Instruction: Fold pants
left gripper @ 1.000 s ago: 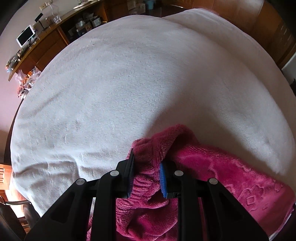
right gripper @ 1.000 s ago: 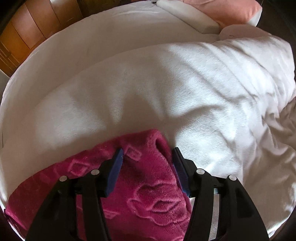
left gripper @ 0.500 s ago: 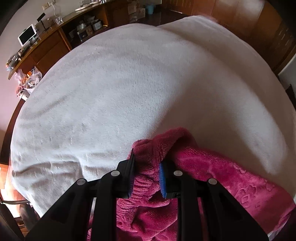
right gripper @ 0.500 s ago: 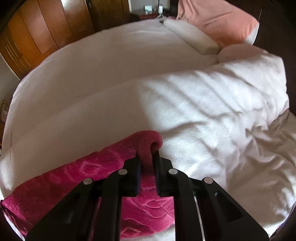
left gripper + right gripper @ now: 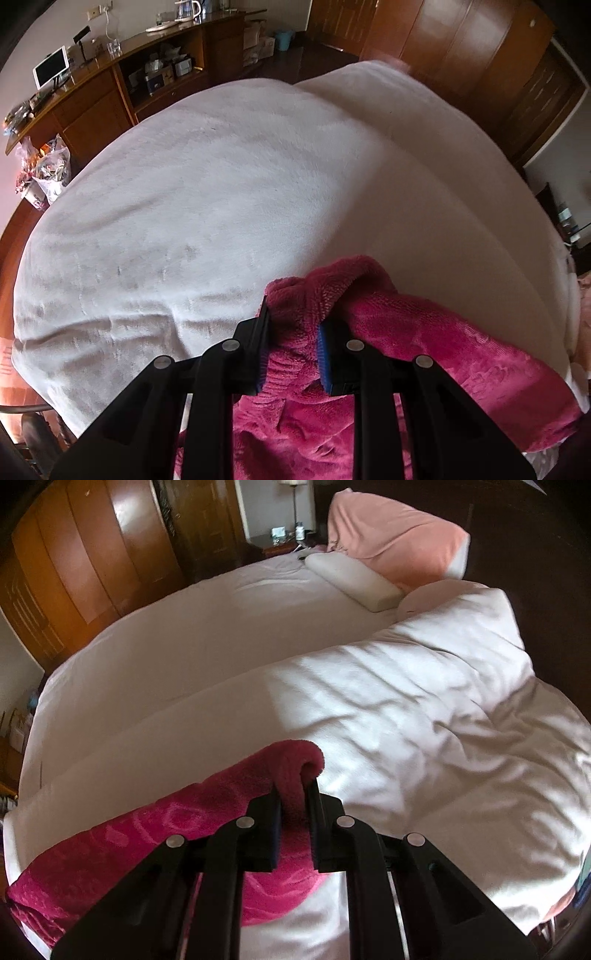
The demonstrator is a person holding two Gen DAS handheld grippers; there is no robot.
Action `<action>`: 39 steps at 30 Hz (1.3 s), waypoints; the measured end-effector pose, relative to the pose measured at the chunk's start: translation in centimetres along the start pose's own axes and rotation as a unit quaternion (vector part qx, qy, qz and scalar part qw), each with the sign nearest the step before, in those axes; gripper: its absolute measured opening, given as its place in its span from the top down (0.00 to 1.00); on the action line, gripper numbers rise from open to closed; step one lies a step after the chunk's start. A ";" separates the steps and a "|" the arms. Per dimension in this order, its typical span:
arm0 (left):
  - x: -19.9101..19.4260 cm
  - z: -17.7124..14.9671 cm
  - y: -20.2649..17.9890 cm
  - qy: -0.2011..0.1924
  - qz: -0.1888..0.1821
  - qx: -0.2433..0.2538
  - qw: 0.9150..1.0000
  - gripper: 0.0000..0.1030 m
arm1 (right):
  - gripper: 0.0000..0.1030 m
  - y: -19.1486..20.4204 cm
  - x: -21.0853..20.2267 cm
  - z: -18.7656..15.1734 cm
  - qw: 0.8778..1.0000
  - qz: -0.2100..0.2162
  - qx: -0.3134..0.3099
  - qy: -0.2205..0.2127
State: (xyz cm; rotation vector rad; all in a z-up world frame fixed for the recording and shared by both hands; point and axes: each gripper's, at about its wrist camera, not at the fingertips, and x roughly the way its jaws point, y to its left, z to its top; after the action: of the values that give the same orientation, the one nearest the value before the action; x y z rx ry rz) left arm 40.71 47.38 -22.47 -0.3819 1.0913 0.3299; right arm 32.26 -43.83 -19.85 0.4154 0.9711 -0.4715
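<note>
The pants (image 5: 424,343) are magenta fleece with an embossed pattern and lie at the near edge of a white bed. My left gripper (image 5: 293,317) is shut on a bunched ribbed end of the pants. My right gripper (image 5: 295,794) is shut on a folded edge of the same pants (image 5: 155,834), which hangs from it toward the lower left, lifted off the bed. The rest of the pants lies below both grippers, partly hidden by the black fingers.
The white blanket (image 5: 221,192) covers the bed. A rumpled white duvet (image 5: 424,709), a white pillow (image 5: 354,579) and a pink pillow (image 5: 395,546) lie at the far right. A wooden sideboard (image 5: 110,99) and wooden wardrobes (image 5: 85,565) stand beyond the bed.
My right gripper went from open around the pants edge to shut on it, then rose with it. My left gripper stayed shut on the pants and lifted, showing more of the room.
</note>
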 end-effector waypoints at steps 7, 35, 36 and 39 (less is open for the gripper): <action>-3.5 -2.8 2.7 -0.020 -0.038 -0.008 0.999 0.80 | 0.89 -3.9 -5.2 -5.5 0.999 -0.005 0.034 -0.012; -7.2 -19.5 14.6 0.028 0.005 -0.078 0.997 0.77 | 0.89 -17.3 -9.3 -28.5 0.990 -0.028 0.117 0.070; -7.0 -20.1 14.8 0.033 0.021 -0.086 0.996 0.77 | 0.89 -17.4 -9.1 -28.9 0.991 -0.024 0.111 0.076; -7.5 -21.6 15.3 0.035 0.049 -0.104 0.993 0.77 | 0.85 -18.3 -8.8 -30.0 0.991 -0.016 0.093 0.090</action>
State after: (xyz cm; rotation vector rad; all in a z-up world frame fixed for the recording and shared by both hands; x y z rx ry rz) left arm 13.71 50.60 -26.65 -0.5290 1.1501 0.5223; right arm -2.48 -41.24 -29.64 0.6202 1.1124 -0.5632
